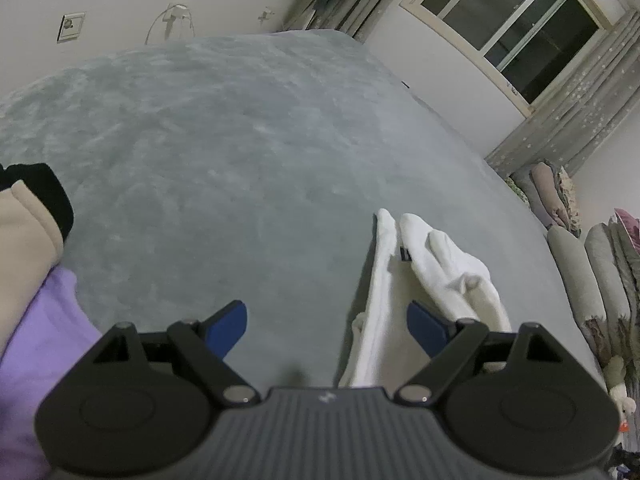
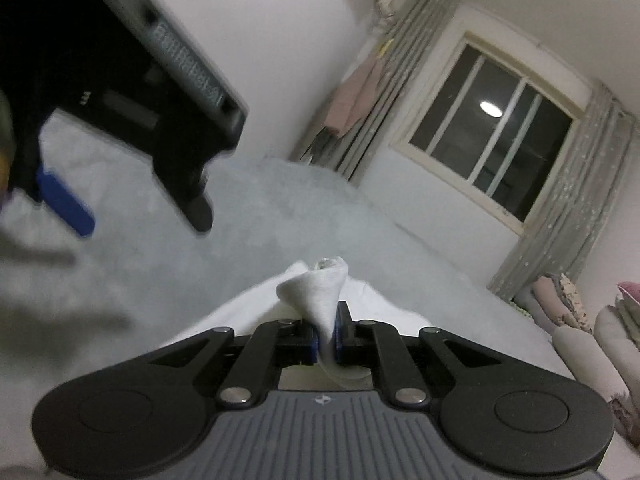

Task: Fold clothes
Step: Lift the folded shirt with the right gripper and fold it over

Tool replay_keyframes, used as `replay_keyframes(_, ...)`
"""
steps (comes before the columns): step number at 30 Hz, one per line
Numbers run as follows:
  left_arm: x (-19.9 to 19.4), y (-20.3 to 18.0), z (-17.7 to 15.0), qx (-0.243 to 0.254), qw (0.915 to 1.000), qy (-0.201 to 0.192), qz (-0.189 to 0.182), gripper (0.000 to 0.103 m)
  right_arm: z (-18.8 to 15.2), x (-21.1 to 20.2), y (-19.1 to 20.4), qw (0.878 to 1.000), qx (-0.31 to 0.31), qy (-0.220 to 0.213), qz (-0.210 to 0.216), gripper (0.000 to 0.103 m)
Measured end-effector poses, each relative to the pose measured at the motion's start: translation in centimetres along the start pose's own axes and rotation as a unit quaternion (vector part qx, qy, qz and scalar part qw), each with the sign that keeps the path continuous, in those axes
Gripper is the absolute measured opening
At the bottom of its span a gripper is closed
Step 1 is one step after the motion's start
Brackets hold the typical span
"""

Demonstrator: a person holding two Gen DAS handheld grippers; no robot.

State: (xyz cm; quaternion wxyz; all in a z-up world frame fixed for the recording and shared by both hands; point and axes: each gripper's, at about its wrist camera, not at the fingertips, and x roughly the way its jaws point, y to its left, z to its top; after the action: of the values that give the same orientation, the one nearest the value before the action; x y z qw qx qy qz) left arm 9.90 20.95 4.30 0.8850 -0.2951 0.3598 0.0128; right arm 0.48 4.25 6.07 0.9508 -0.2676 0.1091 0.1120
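Ribbed grey housing and black linkages frame the left gripper (image 1: 326, 326), its blue pads spread wide above the fuzzy grey blanket (image 1: 224, 152), while the right gripper (image 2: 327, 332) pinches a soft bunched fold of white garment (image 2: 320, 284) lying on that blanket.
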Motion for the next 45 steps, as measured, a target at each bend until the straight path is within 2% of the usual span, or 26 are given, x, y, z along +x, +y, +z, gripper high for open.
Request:
replay_keyframes(2, 0.0, 0.2, 0.1, -0.005, 1.0, -0.001, 0.002, 0.087, 0.3, -0.3, 0.5, 1.0, 0.0, -0.002, 0.009, 0.009)
replay_keyframes(4, 0.0, 0.2, 0.1, -0.004, 1.0, 0.0, 0.004, 0.087, 0.2, -0.6, 1.9, 1.0, -0.026, 0.002, 0.016, 0.009)
replay_keyframes(7, 0.2, 0.2, 0.0, -0.001, 1.0, 0.003, 0.005, 0.087, -0.9, 0.1, 4.2, 0.996, -0.076, 0.04, 0.011, 0.009)
replay_keyframes(9, 0.2, 0.2, -0.1, 0.001, 1.0, 0.005, 0.005, 0.087, -1.4, 0.8, 4.6, 0.995, -0.069, 0.069, 0.017, 0.009)
replay_keyframes(13, 0.4, 0.1, -0.2, 0.005, 0.9999, 0.008, 0.007, 0.087, -1.5, 0.1, 4.4, 0.995, -0.068, 0.051, 0.047, 0.006)
replay_keyframes(16, 0.6, 0.1, -0.3, 0.007, 0.9999, 0.011, 0.008, 0.087, -2.0, 0.2, 4.8, 0.993, -0.074, 0.073, 0.055, 0.006)
replay_keyframes(20, 0.7, 0.0, -0.4, 0.014, 0.9998, 0.013, 0.008, 0.084, -1.9, 0.8, 3.8, 0.992, -0.048, 0.09, 0.074, 0.007)
replay_keyframes(22, 0.7, 0.0, -0.4, 0.017, 0.9997, 0.015, 0.008, 0.083, -1.6, 0.6, 2.8, 0.99, -0.034, 0.089, 0.1, 0.018)
replay_keyframes(25, 0.8, -0.1, -0.4, 0.023, 0.9996, 0.016, 0.008, 0.082, -1.0, -1.0, 0.5, 0.986, 0.027, 0.081, 0.145, 0.022)
replay_keyframes(28, 0.9, -0.2, -0.6, 0.025, 0.9995, 0.017, 0.009, 0.081, -0.5, -2.9, -3.0, 0.974, 0.106, 0.071, 0.185, 0.022)
replay_keyframes(32, 0.9, -0.8, -1.0, 0.034, 0.9992, 0.02, 0.008, 0.077, -0.2, -4.7, -7.8, 0.948, 0.205, 0.062, 0.236, 0.022)
replay_keyframes(34, 1.0, -1.0, -1.2, 0.04, 0.999, 0.02, 0.007, 0.076, -0.5, -4.6, -10.5, 0.936, 0.25, 0.064, 0.238, 0.022)
replay_keyframes(38, 1.1, -1.9, -1.7, 0.056, 0.9982, 0.02, 0.003, 0.073, -2.2, -1.3, -13.4, 0.931, 0.285, 0.119, 0.195, 0.021)
replay_keyframes(39, 1.2, -2.2, -1.9, 0.063, 0.9978, 0.019, 0.002, 0.072, -2.6, -0.5, -13.5, 0.931, 0.284, 0.13, 0.19, 0.017)
replay_keyframes(42, 1.3, -3.3, -2.5, 0.087, 0.9961, 0.016, 0.0, 0.071, -3.1, 1.0, -12.8, 0.935, 0.264, 0.144, 0.19, 0.017)
replay_keyframes(45, 1.5, -4.2, -3.0, 0.107, 0.9942, 0.012, 0.0, 0.071, -3.0, 1.8, -12.2, 0.934, 0.26, 0.152, 0.194, 0.017)
